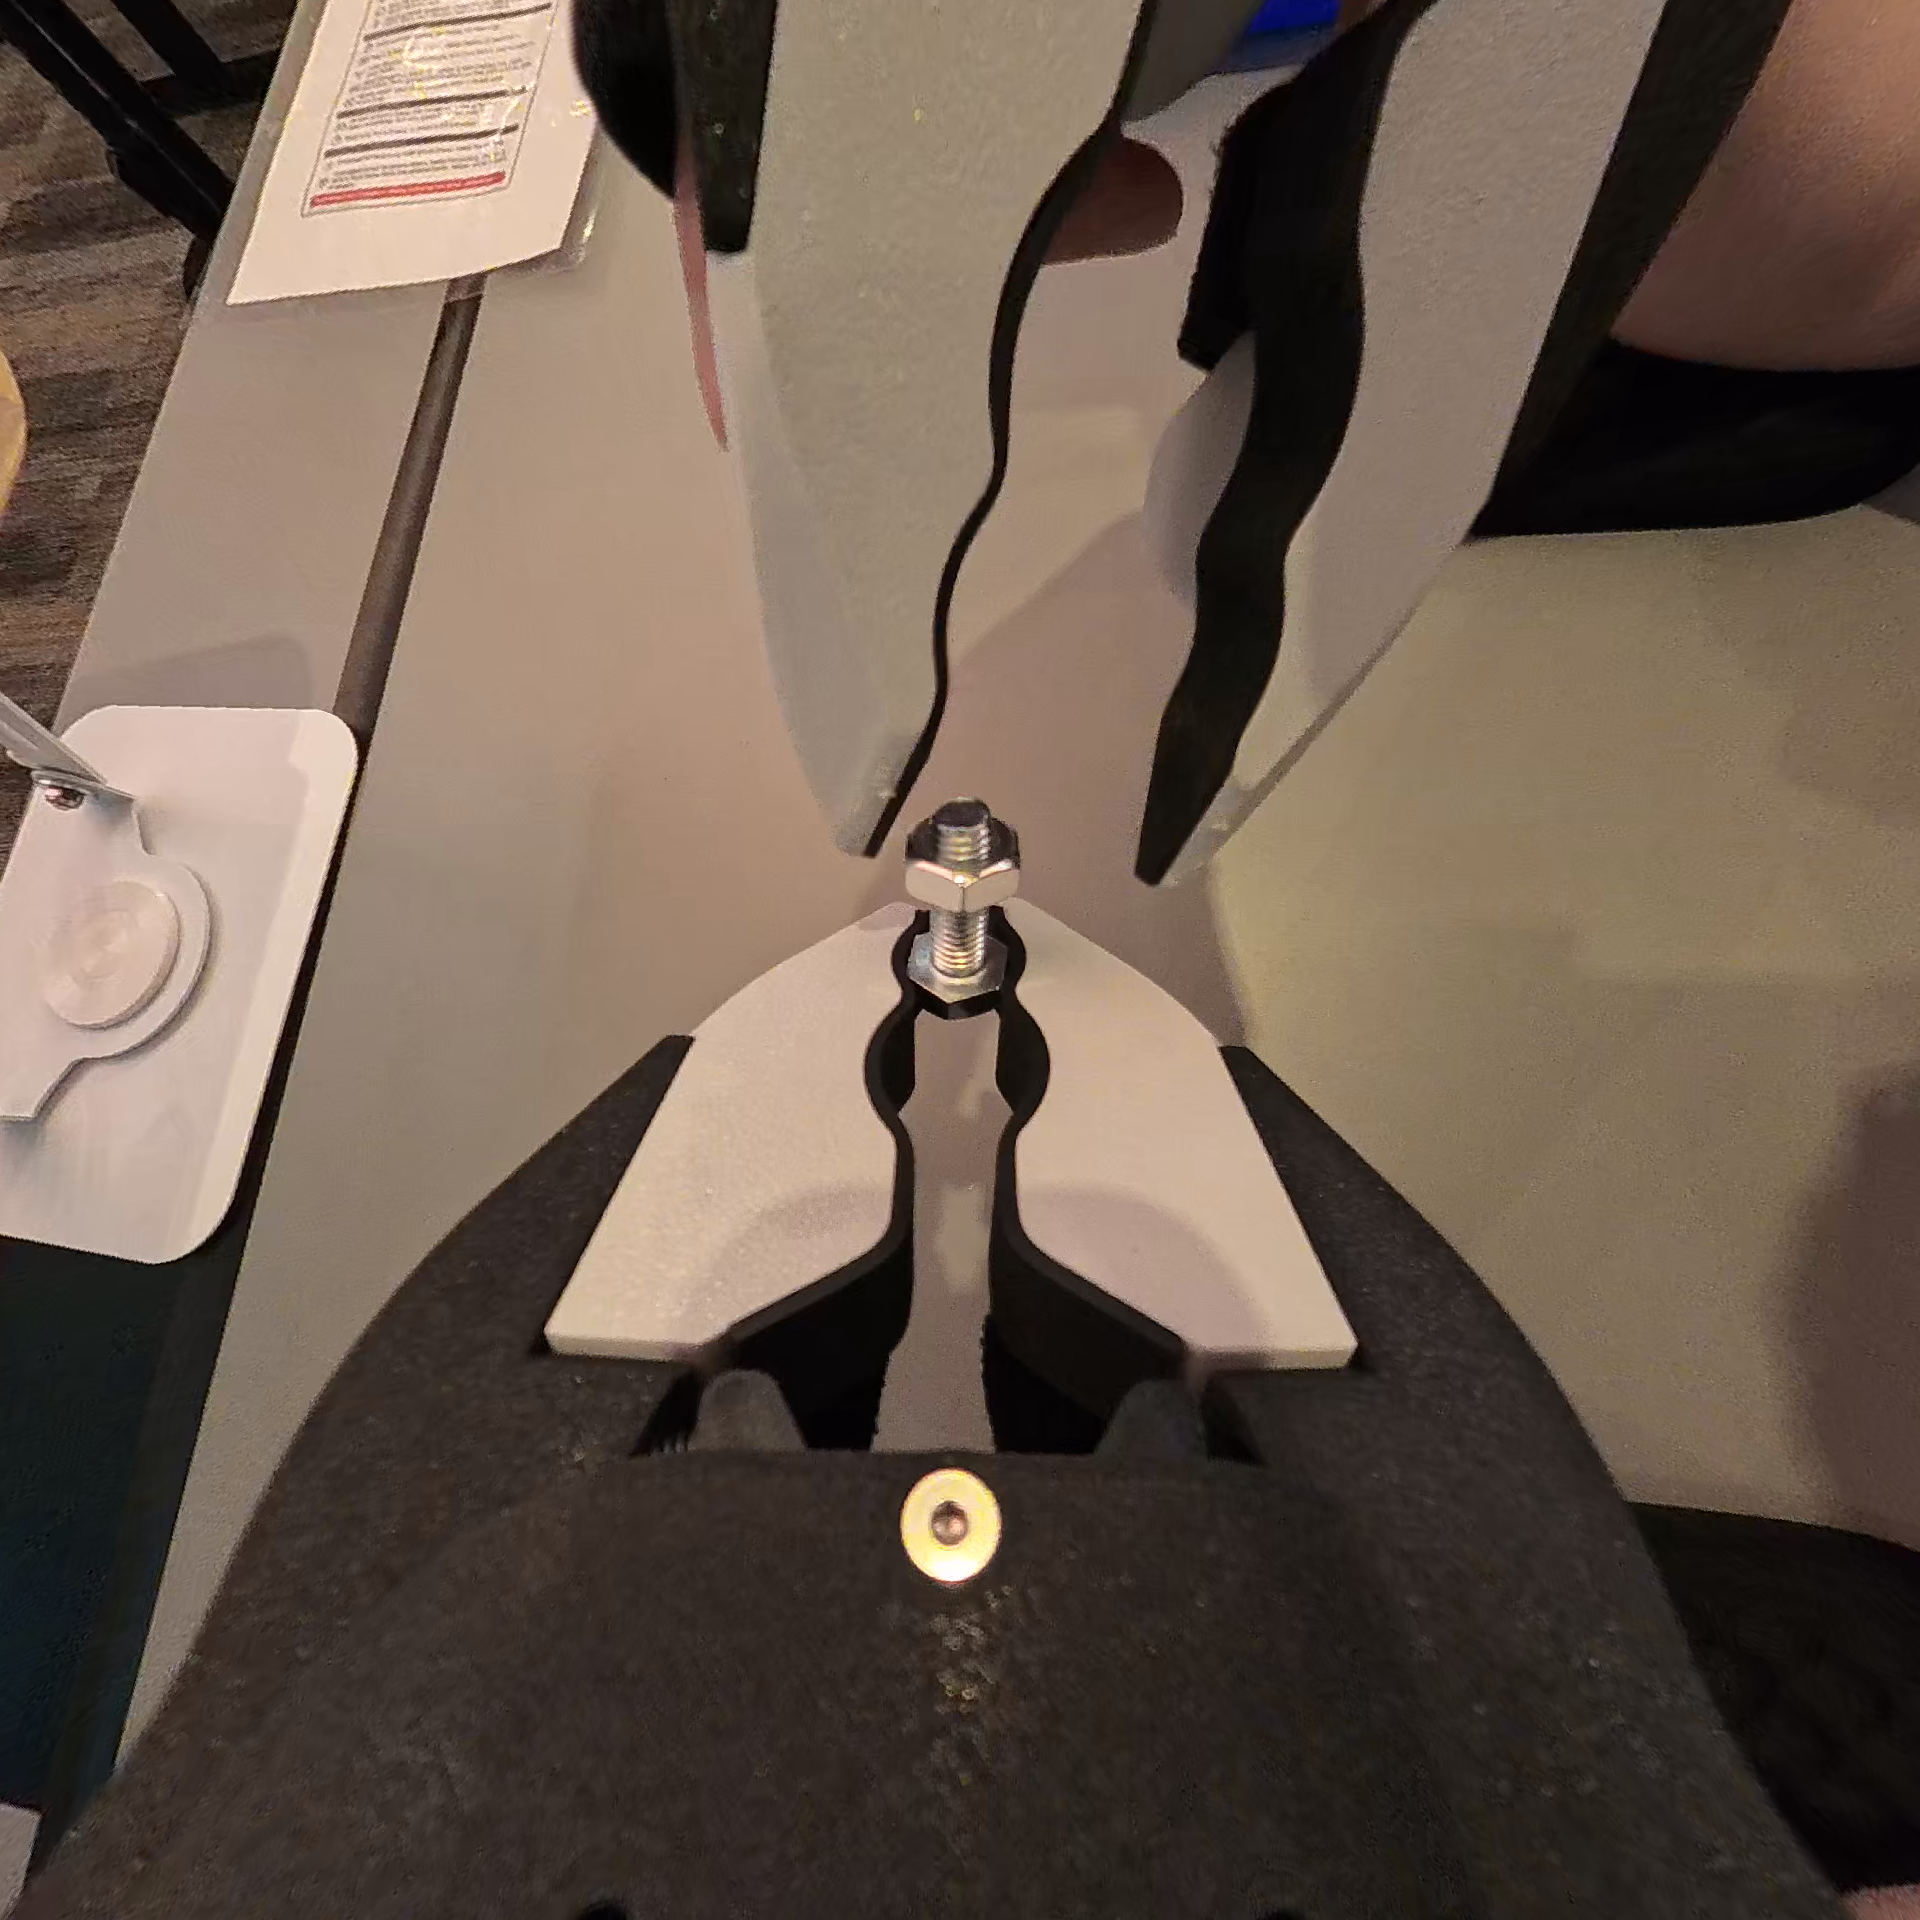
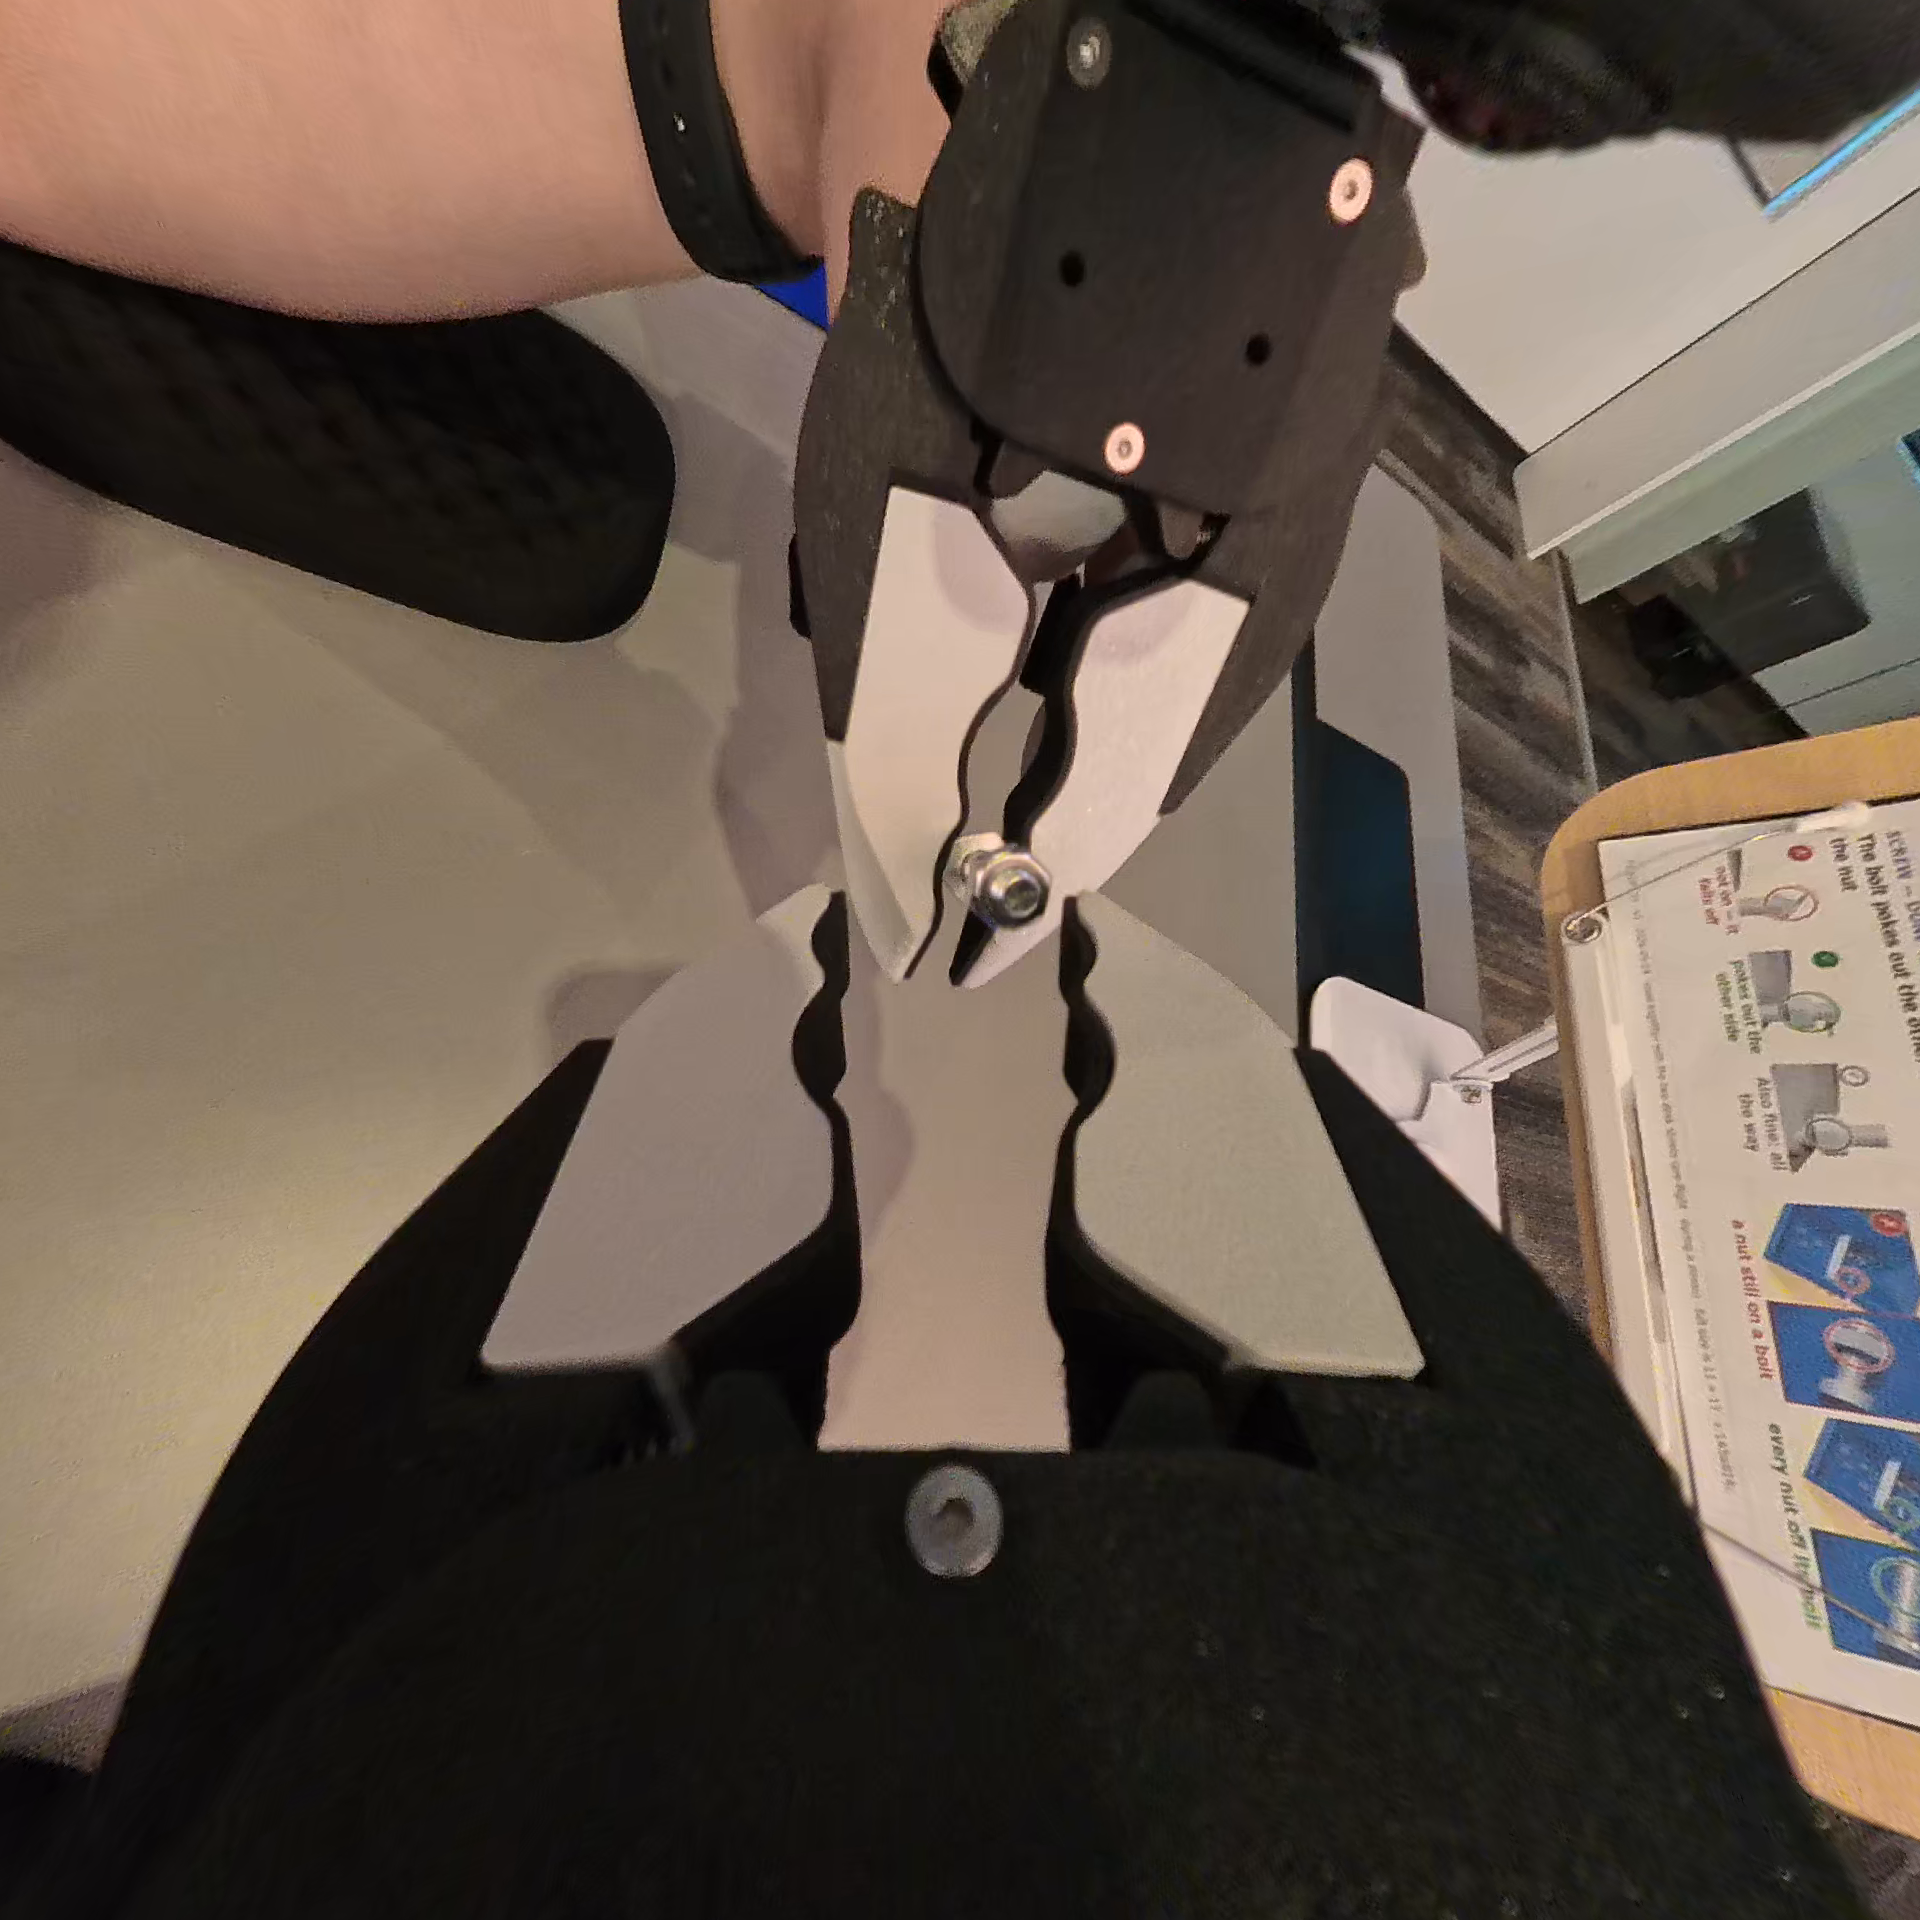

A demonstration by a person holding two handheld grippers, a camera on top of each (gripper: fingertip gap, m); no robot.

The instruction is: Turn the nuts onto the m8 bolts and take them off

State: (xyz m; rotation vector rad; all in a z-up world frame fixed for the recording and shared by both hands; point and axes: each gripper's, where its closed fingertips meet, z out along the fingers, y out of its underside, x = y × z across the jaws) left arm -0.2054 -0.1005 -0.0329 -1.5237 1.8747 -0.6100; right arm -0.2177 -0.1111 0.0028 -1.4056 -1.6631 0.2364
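Left gripper (image 1: 951, 971) jaws pinching bolt (image 1: 957, 940) at head, shank upright above desk (image 1: 582, 623). Nut (image 1: 963, 871) sits near bolt's threaded tip. Right gripper (image 1: 1008, 847) jaws spread, straddling nut from far side, one tip just beside it, contact unclear. Instruction sheet (image 2: 1766, 1247) lies right, on wooden board (image 2: 1579, 935).

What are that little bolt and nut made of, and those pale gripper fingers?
The bolt and nut look like bright plated steel: silvery, shiny, with crisp threads and glinting flats. The left gripper has pale fingers that look like matte plastic, faintly grainy, perhaps printed, with black liners that may be rubber.
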